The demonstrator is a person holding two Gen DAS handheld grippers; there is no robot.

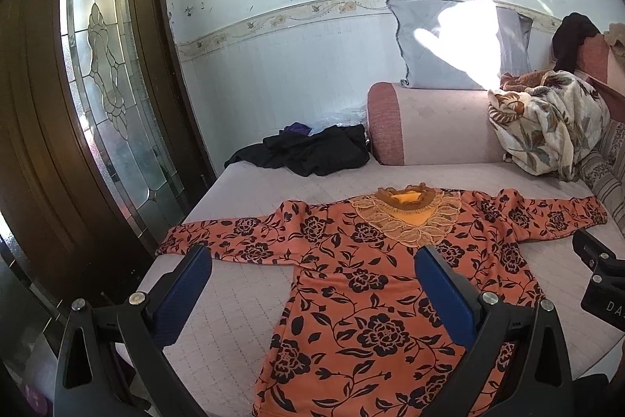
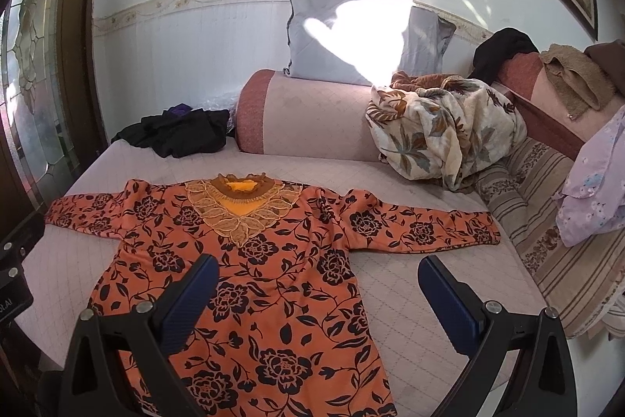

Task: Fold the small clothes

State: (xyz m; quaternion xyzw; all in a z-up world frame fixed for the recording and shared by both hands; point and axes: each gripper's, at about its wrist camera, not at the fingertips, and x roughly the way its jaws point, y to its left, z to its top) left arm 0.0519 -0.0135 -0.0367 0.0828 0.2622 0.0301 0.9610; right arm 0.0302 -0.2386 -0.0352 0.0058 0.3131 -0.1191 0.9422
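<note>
The left gripper point(image 1: 312, 256) has its blue fingers point(image 1: 183, 294) spread wide with nothing between them, hanging above the near half of the blouse point(image 1: 375, 303). Its left finger sits over the bare bed cover just below the blouse's left sleeve point(image 1: 222, 235); its right finger sits over the chest, just below the lace collar point(image 1: 406, 217).

The right gripper point(image 2: 314, 268) is also wide apart and holds nothing. Its left finger point(image 2: 189, 303) lies over the middle of the blouse point(image 2: 250, 284), its right finger over the bare bed cover point(image 2: 429, 241), just below the right sleeve point(image 2: 425, 227).

The orange blouse with black flowers lies flat and face up on the bed, both sleeves stretched out to the sides, collar pointing away from the fingers and hem nearest them.

Beyond the collar, a pink bolster point(image 2: 308, 116) lies across the bed, with a grey pillow point(image 2: 363, 42) standing on it against the wall. Left of the bolster is a heap of black clothes point(image 2: 183, 131). Right of it is a crumpled flowered blanket point(image 2: 445, 127). Far left of the left fingers stands a dark wooden door with patterned glass point(image 1: 101, 73).
</note>
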